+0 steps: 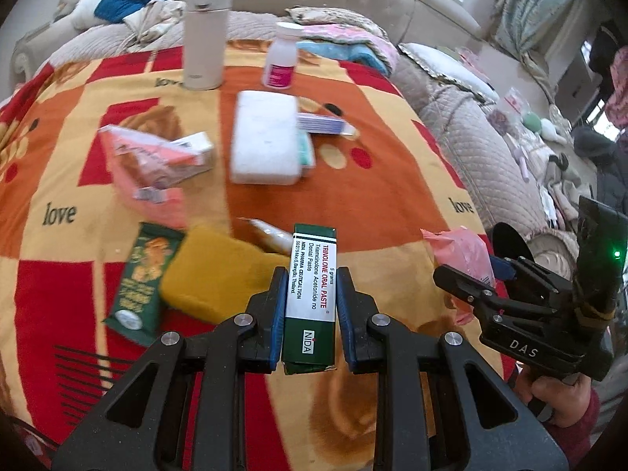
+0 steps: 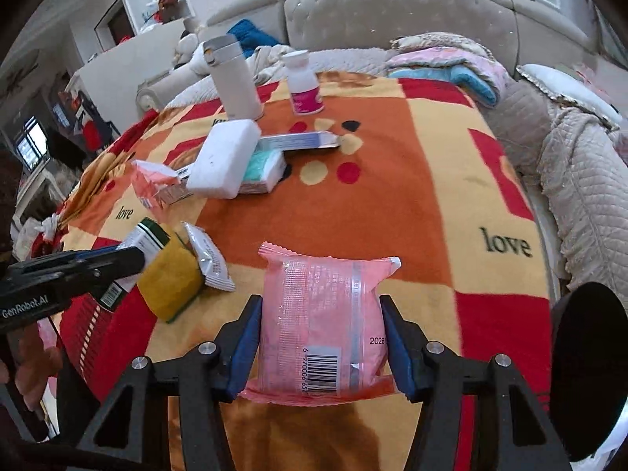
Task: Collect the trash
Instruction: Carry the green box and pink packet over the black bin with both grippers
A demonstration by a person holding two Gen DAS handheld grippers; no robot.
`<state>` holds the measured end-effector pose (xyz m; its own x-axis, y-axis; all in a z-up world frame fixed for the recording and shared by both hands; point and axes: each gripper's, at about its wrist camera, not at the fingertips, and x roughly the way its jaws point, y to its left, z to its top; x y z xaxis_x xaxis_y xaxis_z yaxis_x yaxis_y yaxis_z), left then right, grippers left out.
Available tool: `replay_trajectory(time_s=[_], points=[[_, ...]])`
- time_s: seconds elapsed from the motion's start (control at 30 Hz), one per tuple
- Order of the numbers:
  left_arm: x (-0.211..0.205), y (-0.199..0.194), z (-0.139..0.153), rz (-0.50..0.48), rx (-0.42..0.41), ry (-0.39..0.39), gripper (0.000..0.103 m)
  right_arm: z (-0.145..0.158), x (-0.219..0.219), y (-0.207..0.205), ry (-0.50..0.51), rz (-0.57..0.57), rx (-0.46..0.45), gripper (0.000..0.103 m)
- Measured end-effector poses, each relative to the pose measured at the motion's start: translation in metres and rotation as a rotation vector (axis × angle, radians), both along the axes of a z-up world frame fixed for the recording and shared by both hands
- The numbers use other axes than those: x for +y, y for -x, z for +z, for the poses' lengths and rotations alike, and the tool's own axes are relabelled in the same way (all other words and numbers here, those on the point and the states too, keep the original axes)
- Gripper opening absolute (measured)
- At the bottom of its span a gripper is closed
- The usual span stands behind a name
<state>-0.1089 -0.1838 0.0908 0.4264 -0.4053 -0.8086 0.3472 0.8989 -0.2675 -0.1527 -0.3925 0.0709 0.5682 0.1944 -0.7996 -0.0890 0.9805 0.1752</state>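
My left hand-held gripper (image 1: 310, 306) is clamped on the long sides of a green-and-white cardboard ointment box (image 1: 311, 298), which keeps the box lengthwise between the pads and clear of the red, orange and yellow "love" blanket (image 2: 392, 204) on the bed. My right hand-held gripper (image 2: 321, 347) grasps a pink plastic snack wrapper (image 2: 320, 322) across its width, barcode end nearest the camera; the side grip appears chosen to stop the soft packet folding. Both items are thus lifted trash, one per hand, held above the near edge of the blanket. Count of items remaining on the blanket: one yellow sponge (image 2: 170, 280), one small white foil packet (image 2: 208, 257), one green snack wrapper (image 1: 141, 278), one crumpled pink carton (image 1: 157, 157), one white foam block (image 1: 267, 137), one white insulated bottle (image 1: 206, 39), one white pill bottle with pink label (image 1: 282, 57). No trash bin is visible in either view.
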Motion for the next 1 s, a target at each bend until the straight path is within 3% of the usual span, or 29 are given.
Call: replay_trajectory(time_s=[1.0], points=[[-0.183,0.029,-0.005,-0.279,-0.009,-0.030,0.022,0.002,-0.146,0.064,0.019,-0.286,-0.003,0.056]])
